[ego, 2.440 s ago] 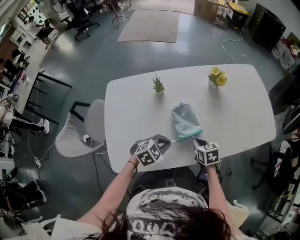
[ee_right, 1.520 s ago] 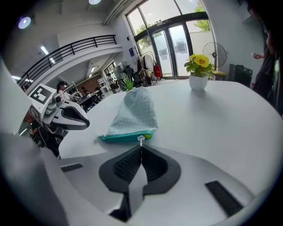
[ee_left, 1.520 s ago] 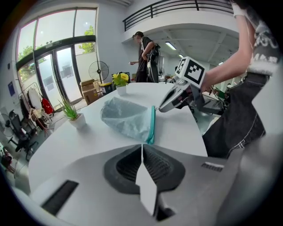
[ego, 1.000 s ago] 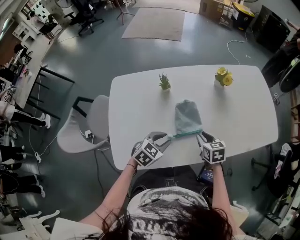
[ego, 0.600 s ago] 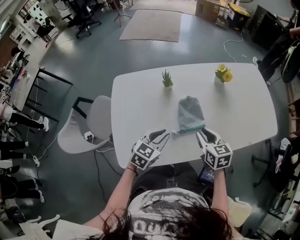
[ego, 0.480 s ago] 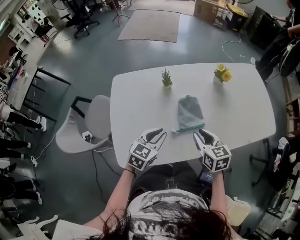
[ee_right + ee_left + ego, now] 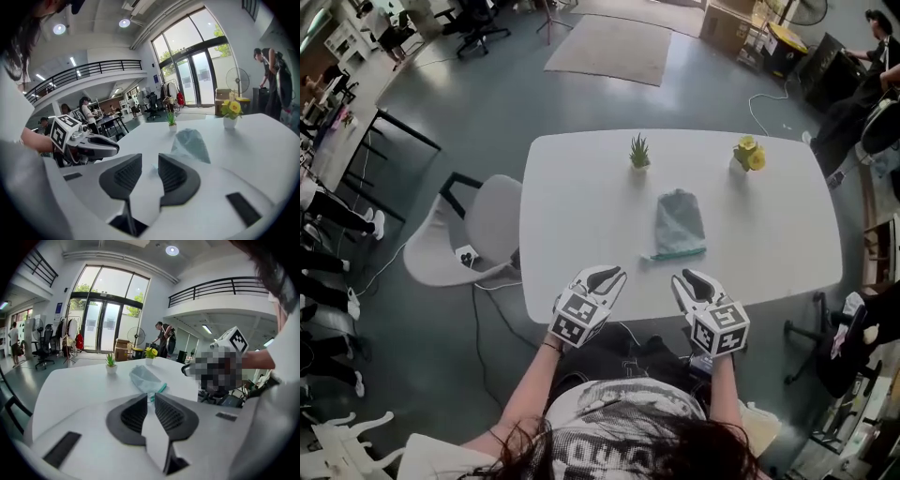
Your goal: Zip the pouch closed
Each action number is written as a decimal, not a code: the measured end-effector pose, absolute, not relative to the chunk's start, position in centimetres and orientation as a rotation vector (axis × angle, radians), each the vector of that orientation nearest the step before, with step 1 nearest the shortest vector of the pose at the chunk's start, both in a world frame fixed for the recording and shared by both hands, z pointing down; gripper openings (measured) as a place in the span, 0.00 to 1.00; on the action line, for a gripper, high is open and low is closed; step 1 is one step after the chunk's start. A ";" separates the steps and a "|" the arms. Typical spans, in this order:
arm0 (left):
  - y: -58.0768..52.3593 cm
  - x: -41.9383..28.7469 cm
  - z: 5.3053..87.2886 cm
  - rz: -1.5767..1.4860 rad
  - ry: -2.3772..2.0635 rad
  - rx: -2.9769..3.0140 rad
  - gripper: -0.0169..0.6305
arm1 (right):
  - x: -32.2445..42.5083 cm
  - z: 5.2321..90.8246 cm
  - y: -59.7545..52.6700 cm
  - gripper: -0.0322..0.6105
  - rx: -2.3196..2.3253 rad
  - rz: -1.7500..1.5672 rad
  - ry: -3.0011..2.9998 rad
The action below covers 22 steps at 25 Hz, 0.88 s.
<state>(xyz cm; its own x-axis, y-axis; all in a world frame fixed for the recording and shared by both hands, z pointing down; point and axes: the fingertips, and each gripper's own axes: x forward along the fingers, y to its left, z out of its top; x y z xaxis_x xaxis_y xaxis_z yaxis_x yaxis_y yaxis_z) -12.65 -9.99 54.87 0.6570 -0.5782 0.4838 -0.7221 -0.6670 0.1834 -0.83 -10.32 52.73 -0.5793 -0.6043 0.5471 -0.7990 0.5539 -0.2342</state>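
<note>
The grey-green pouch [image 7: 680,221] lies flat on the white table [image 7: 581,187], its teal zip edge [image 7: 675,253] turned toward me. Neither gripper touches it. My left gripper [image 7: 610,275] hovers near the table's front edge, left of the zip edge, and its jaws are closing with only a narrow gap and nothing between them. In the left gripper view the pouch [image 7: 145,377] shows beyond the jaws [image 7: 150,398]. My right gripper [image 7: 685,280] hovers short of the zip edge, open and empty. From the right gripper view [image 7: 150,159] the pouch [image 7: 191,143] lies ahead.
A small potted plant [image 7: 638,152] and a pot of yellow flowers [image 7: 748,156] stand at the table's far edge. A grey chair [image 7: 478,234] sits at the table's left side. A person [image 7: 872,42] is at the far right of the room.
Both grippers have let go of the pouch's zip edge, pulled back toward me and risen. The left jaws have narrowed. The pouch stays on the table.
</note>
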 end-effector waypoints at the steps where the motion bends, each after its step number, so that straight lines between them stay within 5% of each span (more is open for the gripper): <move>1: -9.7 -12.4 55.1 0.565 -1.024 2.514 0.11 | -0.9 52.8 -10.2 0.21 1.128 0.656 -2.388; 17: -2.9 -5.1 52.8 0.511 -1.123 2.476 0.11 | 4.1 51.7 -2.7 0.20 1.010 0.638 -2.484; 22: -0.4 -2.6 51.9 0.471 -1.137 2.485 0.11 | 5.4 51.1 -0.3 0.11 0.970 0.606 -2.535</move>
<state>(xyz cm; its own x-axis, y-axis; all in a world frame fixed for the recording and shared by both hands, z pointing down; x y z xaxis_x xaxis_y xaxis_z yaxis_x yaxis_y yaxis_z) -2.62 -0.42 51.86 0.6192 -0.6492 0.4417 -0.7715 -0.6077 0.1885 5.41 -0.27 51.13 -0.7002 -0.5389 0.4684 -0.6924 0.6725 -0.2613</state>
